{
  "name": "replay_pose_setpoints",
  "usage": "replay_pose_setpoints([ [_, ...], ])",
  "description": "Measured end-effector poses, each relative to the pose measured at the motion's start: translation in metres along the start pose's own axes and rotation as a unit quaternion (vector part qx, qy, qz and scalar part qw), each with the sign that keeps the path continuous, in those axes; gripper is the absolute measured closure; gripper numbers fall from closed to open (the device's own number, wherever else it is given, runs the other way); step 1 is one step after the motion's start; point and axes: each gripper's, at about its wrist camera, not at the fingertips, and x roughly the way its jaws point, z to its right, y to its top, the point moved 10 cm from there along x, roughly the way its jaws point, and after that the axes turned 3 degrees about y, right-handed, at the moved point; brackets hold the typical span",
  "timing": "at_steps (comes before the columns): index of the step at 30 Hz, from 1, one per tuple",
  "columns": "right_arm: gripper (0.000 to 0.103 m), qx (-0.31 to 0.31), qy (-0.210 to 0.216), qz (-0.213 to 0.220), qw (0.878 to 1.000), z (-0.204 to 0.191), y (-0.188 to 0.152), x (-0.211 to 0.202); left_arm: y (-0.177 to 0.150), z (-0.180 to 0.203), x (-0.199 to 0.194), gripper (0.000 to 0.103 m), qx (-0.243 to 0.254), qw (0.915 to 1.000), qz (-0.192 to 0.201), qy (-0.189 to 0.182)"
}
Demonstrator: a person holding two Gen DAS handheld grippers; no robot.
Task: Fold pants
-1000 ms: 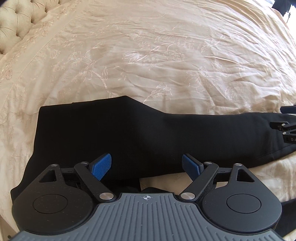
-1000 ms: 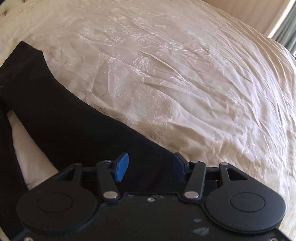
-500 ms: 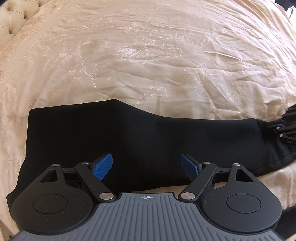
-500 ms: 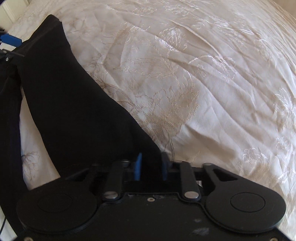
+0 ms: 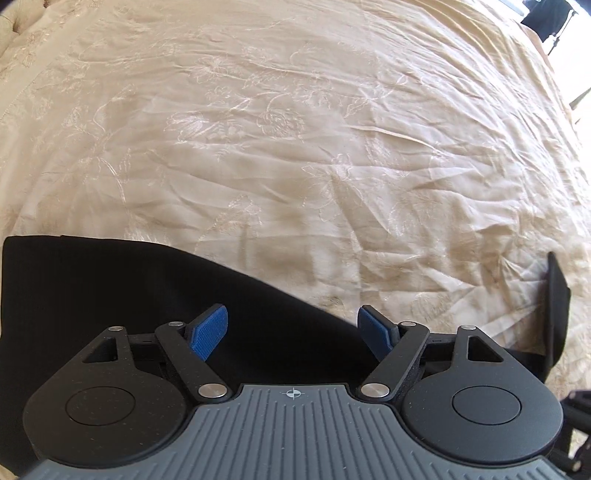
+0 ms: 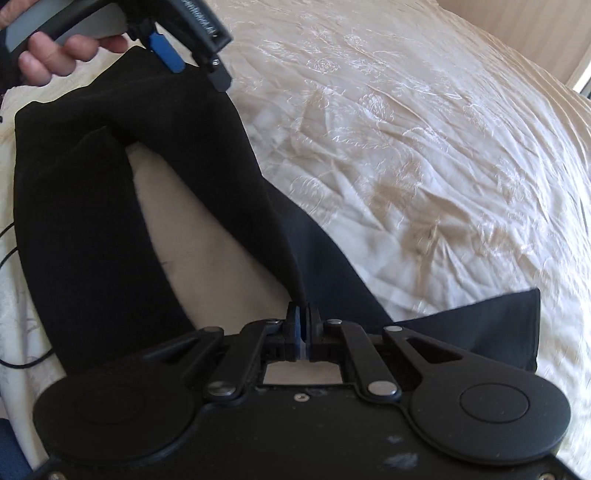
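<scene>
Black pants (image 6: 207, 177) lie on a cream embroidered bedspread (image 6: 424, 155). In the right wrist view my right gripper (image 6: 303, 325) is shut on a pinch of the pants' leg fabric and lifts it; the hem end (image 6: 498, 325) flaps out to the right. The left gripper (image 6: 177, 59), held in a hand, hovers over the waist end at top left. In the left wrist view my left gripper (image 5: 291, 328) is open, blue pads apart, over the pants (image 5: 129, 295). A raised piece of black fabric (image 5: 556, 306) stands at the right.
The bedspread (image 5: 295, 129) spreads far ahead and to the right in both views. A thin black cable (image 6: 11, 251) lies at the left edge of the right wrist view. A dark object (image 5: 546, 18) sits beyond the bed's far right corner.
My right gripper went from open to shut on the pant leg and lifted it toward the waist. My left gripper stayed open and shifted left over the waist end.
</scene>
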Motion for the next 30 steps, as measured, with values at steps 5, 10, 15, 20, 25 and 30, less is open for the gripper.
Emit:
replay_pose_setpoints([
  [5, 0.099, 0.055, -0.010, 0.005, 0.998, -0.033, -0.026, -0.006, -0.021, 0.014, 0.023, 0.026, 0.024, 0.9986, -0.047, 0.002],
  [10, 0.099, 0.100, -0.024, 0.018, 0.995, -0.045, -0.035, -0.010, -0.046, 0.012, 0.048, 0.062, 0.041, 0.9932, -0.106, 0.021],
  [15, 0.099, 0.120, -0.034, 0.024, 0.992, -0.047, -0.039, -0.011, -0.061, 0.013, 0.024, 0.083, 0.056, 0.9951, -0.082, 0.003],
  [20, 0.096, 0.141, -0.032, 0.020, 0.989, -0.055, -0.051, -0.015, -0.098, 0.009, -0.013, 0.088, 0.075, 0.9961, -0.045, 0.004],
  [25, 0.081, 0.215, -0.012, 0.051, 0.975, -0.056, -0.060, -0.038, -0.136, 0.004, -0.029, 0.087, 0.082, 0.9960, -0.035, 0.004],
  [30, 0.056, 0.304, -0.064, 0.109, 0.944, -0.028, -0.052, -0.056, -0.163, -0.007, -0.020, 0.088, 0.074, 0.9960, -0.049, 0.016],
])
